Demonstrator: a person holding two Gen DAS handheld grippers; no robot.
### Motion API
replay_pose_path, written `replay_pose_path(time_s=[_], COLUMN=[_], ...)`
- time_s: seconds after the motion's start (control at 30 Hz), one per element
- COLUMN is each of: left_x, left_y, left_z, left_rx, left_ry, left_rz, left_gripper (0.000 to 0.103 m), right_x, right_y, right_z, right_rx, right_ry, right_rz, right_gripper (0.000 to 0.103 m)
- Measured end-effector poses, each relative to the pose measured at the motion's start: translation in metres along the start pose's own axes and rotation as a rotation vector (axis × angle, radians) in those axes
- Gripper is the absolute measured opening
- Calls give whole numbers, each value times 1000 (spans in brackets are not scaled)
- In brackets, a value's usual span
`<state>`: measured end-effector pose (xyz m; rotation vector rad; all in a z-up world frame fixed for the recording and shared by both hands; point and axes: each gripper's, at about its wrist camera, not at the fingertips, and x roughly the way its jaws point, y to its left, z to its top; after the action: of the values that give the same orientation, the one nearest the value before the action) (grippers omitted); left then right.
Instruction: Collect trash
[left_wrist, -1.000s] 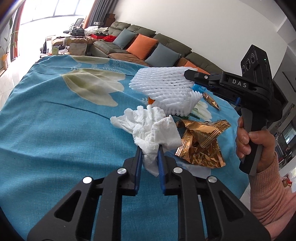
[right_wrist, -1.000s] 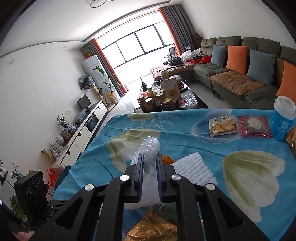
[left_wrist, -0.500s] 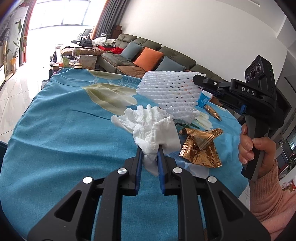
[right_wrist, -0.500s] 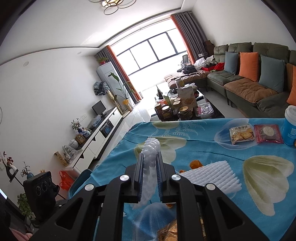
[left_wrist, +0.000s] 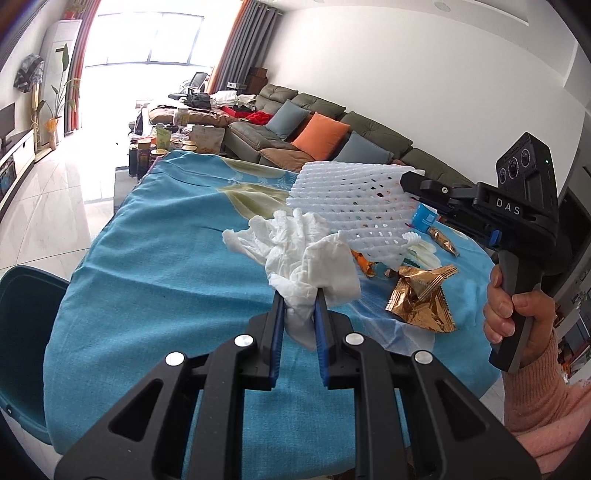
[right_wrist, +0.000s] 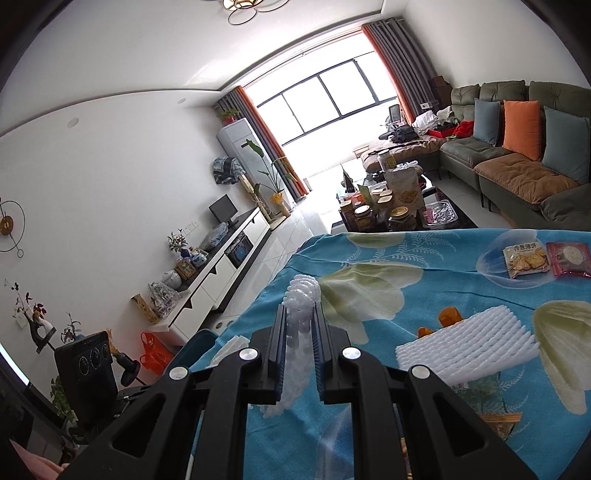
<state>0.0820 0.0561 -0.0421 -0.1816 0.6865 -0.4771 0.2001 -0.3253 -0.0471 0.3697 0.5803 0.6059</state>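
Right now both tools are carrying trash up off the table (left_wrist: 155, 266). The left gripper (left_wrist: 299, 306) is squeezed nearly shut on a crumpled white tissue (left_wrist: 303, 254), which hangs in the air above the blue cloth. The right gripper (right_wrist: 299, 325) is also pinched nearly shut, on a sheet of white foam net (left_wrist: 351, 214) held up to the right of the tissue. So 2 pieces are picked up, and this looks like the carrying step. A dark teal bin (left_wrist: 22, 332) sits near the left edge of the table, and I think both pieces need to go over it and be let go. A gold wrapper (left_wrist: 421, 299), another foam net (right_wrist: 469, 350) and orange scraps (right_wrist: 448, 315) are left on the table.
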Motion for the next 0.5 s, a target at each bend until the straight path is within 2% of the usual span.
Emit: replay_pose_path(time_s=[0.5], left_x=[-41], left_y=[40], left_z=[-5], left_rx=[-59], left_ry=[-40], left_rz=[86], left_gripper=[16], right_x=[39], right_y=[32], right_z=[-14], right_rx=[-22], right_ry=[67], right_rz=[86], right_gripper=[12])
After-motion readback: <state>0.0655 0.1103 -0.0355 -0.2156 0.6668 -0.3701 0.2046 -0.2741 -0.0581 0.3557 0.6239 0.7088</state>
